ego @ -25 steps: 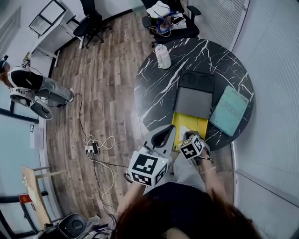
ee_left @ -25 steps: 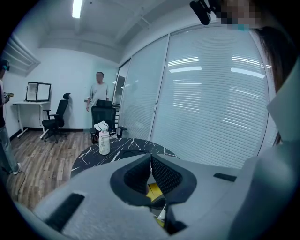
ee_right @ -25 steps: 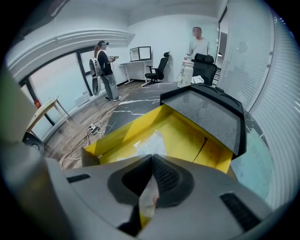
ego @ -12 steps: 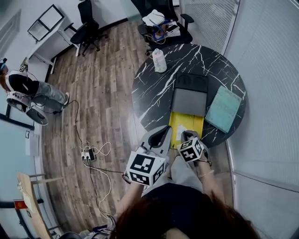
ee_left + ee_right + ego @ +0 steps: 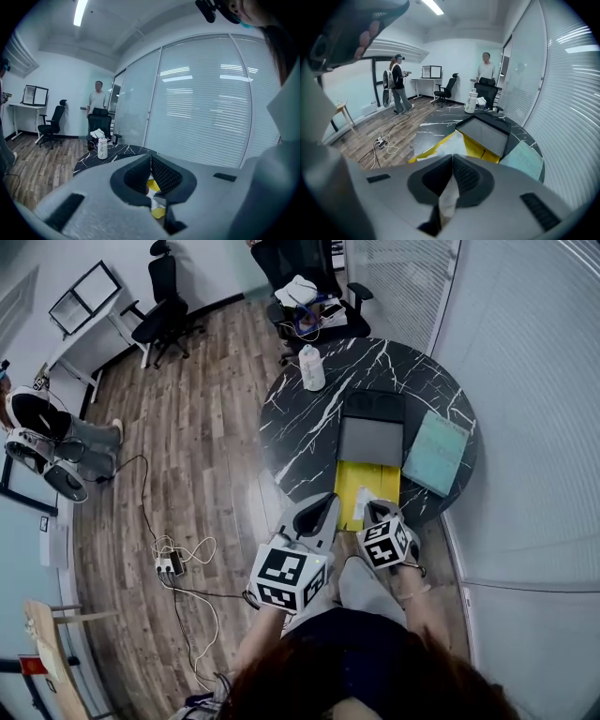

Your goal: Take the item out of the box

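The right tongs (image 5: 452,160) pinch the white paper (image 5: 448,199) in the yellow box (image 5: 380,486). The left tongs (image 5: 151,163) are closed beside the box. Lift slowly so nothing rips.

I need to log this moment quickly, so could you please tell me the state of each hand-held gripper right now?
Left hand-held gripper: closed; nothing clearly gripped.
Right hand-held gripper: closed on a white paper.

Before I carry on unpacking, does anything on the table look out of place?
The yellow box lies open at the table's near rim, one flap seemingly past the edge; white paper trails from the shut right tongs.
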The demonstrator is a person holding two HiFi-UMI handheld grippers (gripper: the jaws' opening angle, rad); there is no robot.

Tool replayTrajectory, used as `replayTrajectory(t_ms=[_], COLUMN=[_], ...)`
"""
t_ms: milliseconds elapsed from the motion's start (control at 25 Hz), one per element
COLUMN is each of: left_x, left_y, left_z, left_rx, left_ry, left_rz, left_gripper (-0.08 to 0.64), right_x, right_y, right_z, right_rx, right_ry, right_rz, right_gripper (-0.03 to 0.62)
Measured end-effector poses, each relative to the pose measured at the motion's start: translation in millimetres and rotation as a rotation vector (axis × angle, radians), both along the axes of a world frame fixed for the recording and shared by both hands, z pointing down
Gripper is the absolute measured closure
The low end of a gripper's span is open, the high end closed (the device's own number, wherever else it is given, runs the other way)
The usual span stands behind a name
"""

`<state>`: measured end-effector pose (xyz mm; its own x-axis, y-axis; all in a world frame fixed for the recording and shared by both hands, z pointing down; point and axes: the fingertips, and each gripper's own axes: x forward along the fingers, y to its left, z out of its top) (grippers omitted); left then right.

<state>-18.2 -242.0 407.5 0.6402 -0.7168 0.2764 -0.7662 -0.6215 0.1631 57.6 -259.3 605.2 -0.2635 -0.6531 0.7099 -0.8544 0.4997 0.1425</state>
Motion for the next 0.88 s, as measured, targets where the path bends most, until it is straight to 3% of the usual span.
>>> replayTrajectory(t_ms=[880], left_x=[-40.0], left_y=[72.0], left_z=[-26.3], left_rx=[0.076], left_ry=[0.046], left_rz=[0.046], left_gripper=[0.532], right_x=[-10.7], right_y=[60.1], right_z=[-95.4], right_rx=[0.215], right_ry=[-0.022], right_rz=[0.123], right_gripper=[0.566])
